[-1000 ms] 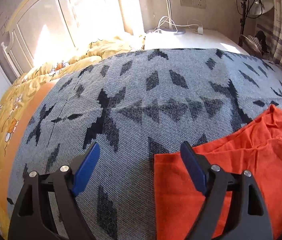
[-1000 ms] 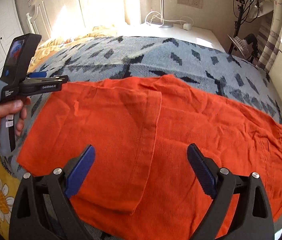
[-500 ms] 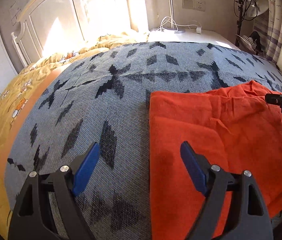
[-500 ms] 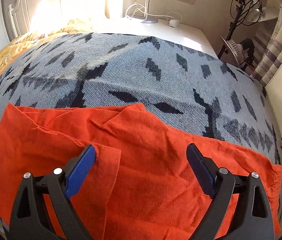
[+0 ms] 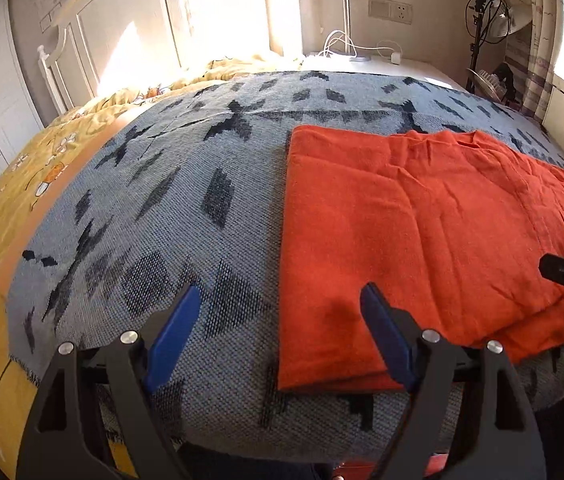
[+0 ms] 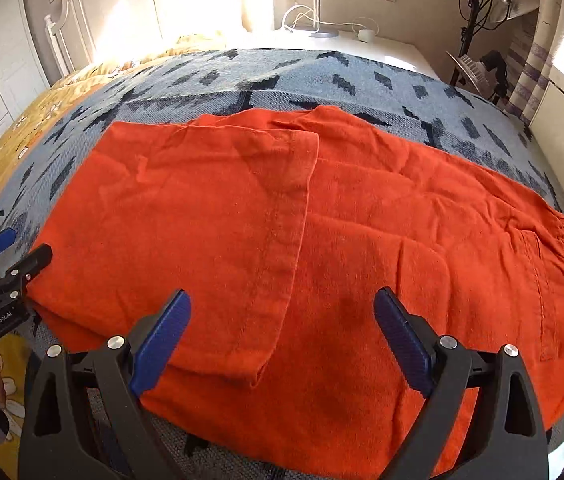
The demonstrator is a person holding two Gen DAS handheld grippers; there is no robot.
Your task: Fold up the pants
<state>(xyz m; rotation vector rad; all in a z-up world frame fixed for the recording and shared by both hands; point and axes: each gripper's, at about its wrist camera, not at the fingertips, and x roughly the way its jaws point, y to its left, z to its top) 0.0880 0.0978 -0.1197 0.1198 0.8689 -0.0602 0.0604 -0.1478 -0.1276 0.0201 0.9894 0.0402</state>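
Bedside: "GenRobot.AI" on left gripper [image 6: 4, 258]

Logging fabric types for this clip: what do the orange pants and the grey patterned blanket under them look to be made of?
The orange pants look like a thin woven cloth, perhaps linen or cotton: matte, with soft creases and a stitched hem. The grey patterned blanket looks like a coarse, thick weave or knit, perhaps wool or a blend: a grainy, pixel-like texture shows, and a short fringe at its near edge. Neither fibre can be confirmed by sight.

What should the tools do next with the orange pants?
Probably lower the open right tool onto the waistband end to fold it over. The orange pants already have their legs folded back, and the left tool is open too, holding nothing.
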